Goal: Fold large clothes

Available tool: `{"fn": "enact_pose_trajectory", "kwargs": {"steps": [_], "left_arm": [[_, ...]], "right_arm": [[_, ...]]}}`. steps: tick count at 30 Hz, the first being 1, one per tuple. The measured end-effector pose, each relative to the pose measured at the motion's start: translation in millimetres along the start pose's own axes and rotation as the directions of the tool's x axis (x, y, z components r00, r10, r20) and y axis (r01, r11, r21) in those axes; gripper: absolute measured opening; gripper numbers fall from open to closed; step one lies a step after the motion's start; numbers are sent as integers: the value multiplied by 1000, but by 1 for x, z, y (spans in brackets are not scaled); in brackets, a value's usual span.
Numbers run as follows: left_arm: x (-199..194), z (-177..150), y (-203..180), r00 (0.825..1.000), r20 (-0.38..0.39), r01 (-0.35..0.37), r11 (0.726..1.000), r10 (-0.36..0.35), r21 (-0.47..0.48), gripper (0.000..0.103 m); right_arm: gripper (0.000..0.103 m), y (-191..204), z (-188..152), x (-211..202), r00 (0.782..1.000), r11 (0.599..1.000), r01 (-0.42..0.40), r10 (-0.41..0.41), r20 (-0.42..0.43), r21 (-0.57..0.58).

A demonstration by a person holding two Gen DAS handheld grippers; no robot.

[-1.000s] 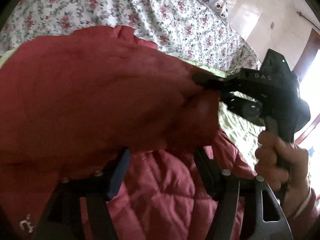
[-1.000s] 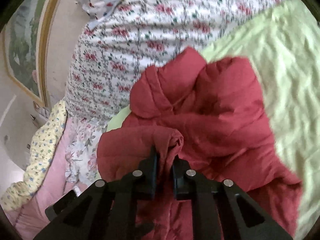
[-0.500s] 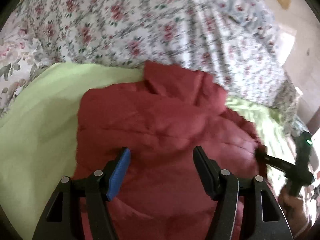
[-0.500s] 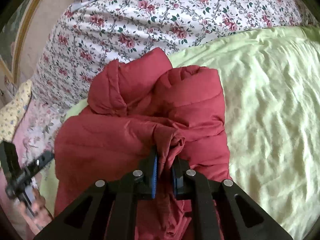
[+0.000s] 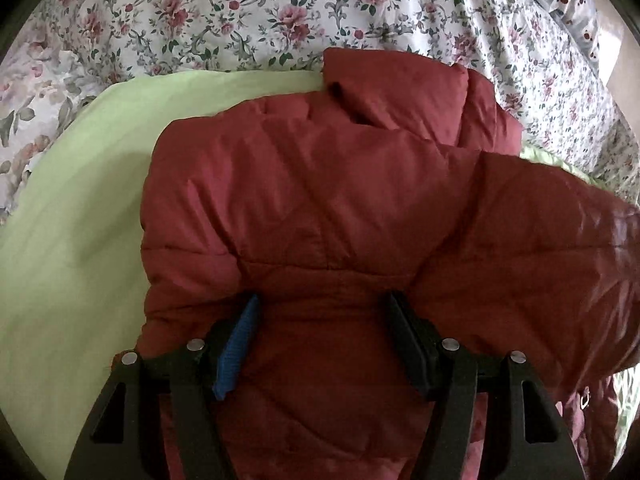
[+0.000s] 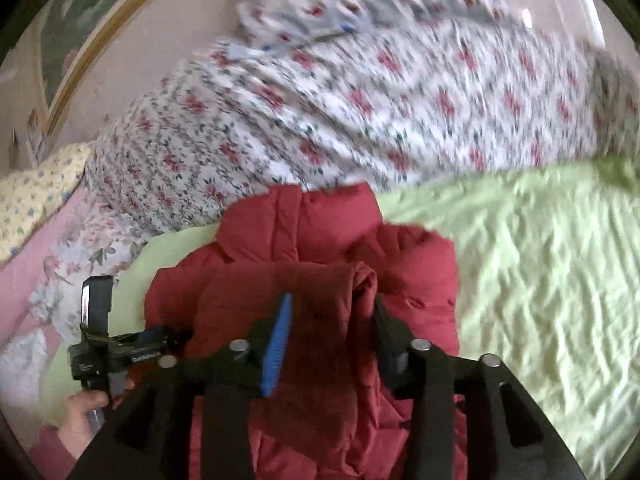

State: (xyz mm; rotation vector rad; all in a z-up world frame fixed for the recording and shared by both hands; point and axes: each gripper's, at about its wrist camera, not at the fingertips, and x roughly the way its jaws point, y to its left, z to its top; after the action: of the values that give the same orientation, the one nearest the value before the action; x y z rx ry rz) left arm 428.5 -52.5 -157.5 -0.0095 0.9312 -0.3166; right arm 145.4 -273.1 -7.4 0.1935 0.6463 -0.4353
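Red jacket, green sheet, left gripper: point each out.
red jacket [image 5: 340,200]: left wrist view, folded quilted body.
green sheet [image 6: 540,280]: right wrist view, bare wrinkled area.
left gripper [image 5: 320,340]: left wrist view, between open fingertips.

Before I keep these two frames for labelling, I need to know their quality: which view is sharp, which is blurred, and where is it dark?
Left wrist view: mostly sharp, floral bedspread crisp, red jacket dim toward the bottom, some smear at its right edge. Right wrist view: motion blur streaks the floral bedspread and green sheet; the right gripper is sharper. Both have fisheye bending and dark corners.
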Motion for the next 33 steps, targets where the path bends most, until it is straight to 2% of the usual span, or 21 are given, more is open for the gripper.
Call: {"fn": "enact_pose_trajectory", "kwargs": {"steps": [2, 5, 6, 7, 8, 10, 13, 15, 18, 21, 23, 27, 29, 31, 33], "left_arm": [[3, -1, 3, 1000, -2, 2, 1000, -2, 2, 64], [5, 0, 4, 1000, -2, 6, 1000, -6, 6, 65], [5, 0, 5, 1000, 0, 5, 1000, -5, 5, 65], [6, -1, 6, 1000, 2, 4, 1000, -4, 6, 65], [5, -2, 5, 1000, 4, 2, 1000, -2, 4, 65], [3, -3, 6, 1000, 1, 2, 1000, -2, 5, 65], [1, -4, 7, 1000, 0, 3, 1000, -3, 9, 65], [-1, -4, 9, 1000, 0, 7, 1000, -7, 8, 65], [-13, -2, 12, 999, 4, 34, 999, -34, 3, 65], [-36, -3, 16, 996, 43, 72, 997, -72, 4, 64], [-46, -4, 22, 995, 69, 68, 998, -68, -6, 64], [-24, -11, 34, 1000, -14, -1, 1000, 1, -19, 66], [-16, -15, 36, 1000, -17, -2, 1000, 2, -18, 66], [-15, -17, 36, 1000, -9, -9, 1000, 9, -21, 66], [-15, -17, 36, 1000, -8, -14, 1000, 14, -21, 67]], "right_arm": [[43, 5, 3, -14, 995, 997, 73, -72, 72, -14], [44, 0, 13, -34, 988, 998, 48, -53, 142, 41], [45, 0, 15, -34, 991, 999, 13, -20, 136, 50], [46, 0, 16, -27, 995, 998, -30, 24, 99, 54], [46, 1, 15, -12, 995, 992, -100, 98, 26, 74], [46, 2, 4, 19, 982, 983, -152, 161, -94, 100], [46, 4, -17, 55, 972, 992, -103, 116, -203, 72], [43, -5, -34, 87, 953, 997, -53, 67, -295, 56], [40, -23, -52, 114, 938, 999, -21, 36, -344, 45], [37, -33, -52, 121, 938, 998, -18, 40, -344, 68], [37, -33, -52, 120, 939, 998, -12, 32, -342, 61], [37, -29, -52, 117, 941, 998, -16, 38, -337, 68], [37, -25, -50, 103, 942, 998, -12, 34, -333, 67], [42, -19, -45, 86, 952, 999, -6, 20, -306, 47], [42, -13, -39, 70, 963, 1000, -12, 18, -268, 26]]}}
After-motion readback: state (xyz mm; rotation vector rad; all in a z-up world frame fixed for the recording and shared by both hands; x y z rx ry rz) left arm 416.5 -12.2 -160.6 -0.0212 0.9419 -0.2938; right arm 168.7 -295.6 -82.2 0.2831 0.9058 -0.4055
